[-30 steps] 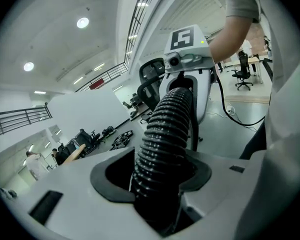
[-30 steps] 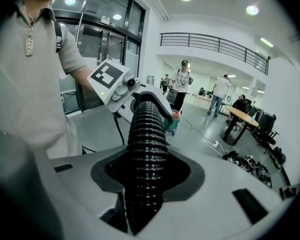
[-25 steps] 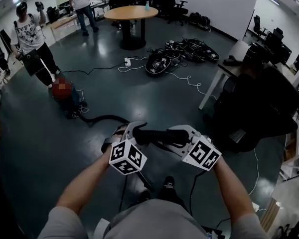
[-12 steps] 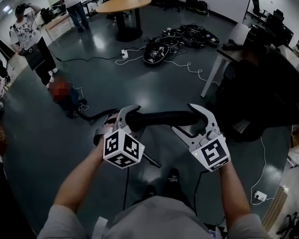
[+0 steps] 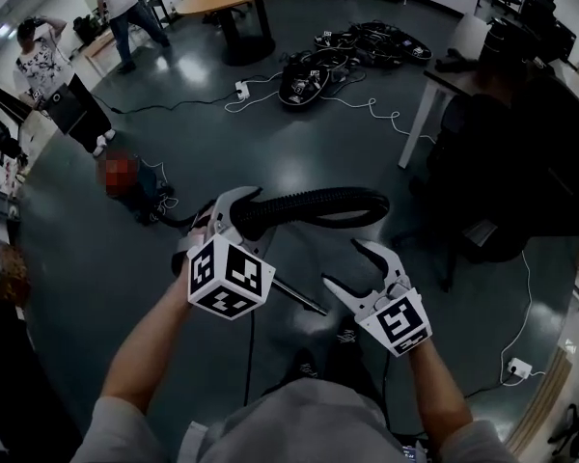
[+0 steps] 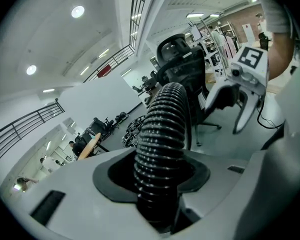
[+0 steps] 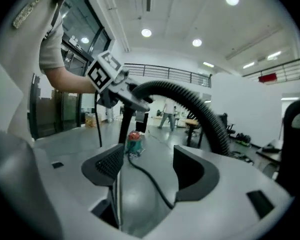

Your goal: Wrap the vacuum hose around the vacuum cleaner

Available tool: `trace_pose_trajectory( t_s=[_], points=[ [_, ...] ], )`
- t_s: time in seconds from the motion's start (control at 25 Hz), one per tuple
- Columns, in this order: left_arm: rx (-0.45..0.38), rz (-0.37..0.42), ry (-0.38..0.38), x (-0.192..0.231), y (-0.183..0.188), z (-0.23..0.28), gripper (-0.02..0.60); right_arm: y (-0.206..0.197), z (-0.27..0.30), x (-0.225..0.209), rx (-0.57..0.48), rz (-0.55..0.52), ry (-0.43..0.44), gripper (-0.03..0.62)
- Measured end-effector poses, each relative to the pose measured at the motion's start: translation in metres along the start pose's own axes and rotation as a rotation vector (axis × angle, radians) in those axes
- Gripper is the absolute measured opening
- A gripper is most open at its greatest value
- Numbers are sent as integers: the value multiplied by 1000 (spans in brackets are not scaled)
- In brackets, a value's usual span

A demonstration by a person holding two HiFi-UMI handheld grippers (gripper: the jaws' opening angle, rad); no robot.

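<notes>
The vacuum hose, black and ribbed, comes up from the red vacuum cleaner, which stands on the dark floor at the left, well apart from both grippers. The hose passes through the left gripper and then bends in the air to the right. There its free end hangs above the right gripper without touching it.

The left gripper is clamped on the hose. In the left gripper view the ribbed tube fills the gap between both pads, and the jaws have just been closing on it. The right gripper is released. Its jaws have just been opening and stand wide, and between them only the floor and a thin black cable are seen.

Each gripper carries a cube with black-and-white square markers; these are patterns, not letters. A red sign on the far wall is too small to read.
</notes>
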State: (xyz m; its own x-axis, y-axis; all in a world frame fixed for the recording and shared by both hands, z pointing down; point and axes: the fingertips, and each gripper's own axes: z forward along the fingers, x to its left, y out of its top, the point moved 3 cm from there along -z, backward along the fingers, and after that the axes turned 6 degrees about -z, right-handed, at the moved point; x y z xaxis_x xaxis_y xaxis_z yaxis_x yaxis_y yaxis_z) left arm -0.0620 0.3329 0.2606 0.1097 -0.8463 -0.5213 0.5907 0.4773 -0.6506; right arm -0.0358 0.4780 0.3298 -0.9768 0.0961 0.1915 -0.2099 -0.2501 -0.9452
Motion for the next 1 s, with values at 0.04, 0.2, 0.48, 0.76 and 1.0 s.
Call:
trace_pose_trajectory(
  t_s=[0.04,0.2,0.48,0.76,1.0],
  points=[
    [6,6,-1,0,5,3,186,-15,12,10,25,30,66,310],
    [25,36,-13,-1,25,14,186,-66,69,49,107,132,298,310],
    [53,-21,-71,12,26,27,186,-131,155,86,228,184,548,310],
    [101,-100,-46,52,44,12,181,-157,195,116,267,141,670,310],
    [162,-134,-13,63,34,21,181,-170,214,110,235,21,672,174]
  ],
)
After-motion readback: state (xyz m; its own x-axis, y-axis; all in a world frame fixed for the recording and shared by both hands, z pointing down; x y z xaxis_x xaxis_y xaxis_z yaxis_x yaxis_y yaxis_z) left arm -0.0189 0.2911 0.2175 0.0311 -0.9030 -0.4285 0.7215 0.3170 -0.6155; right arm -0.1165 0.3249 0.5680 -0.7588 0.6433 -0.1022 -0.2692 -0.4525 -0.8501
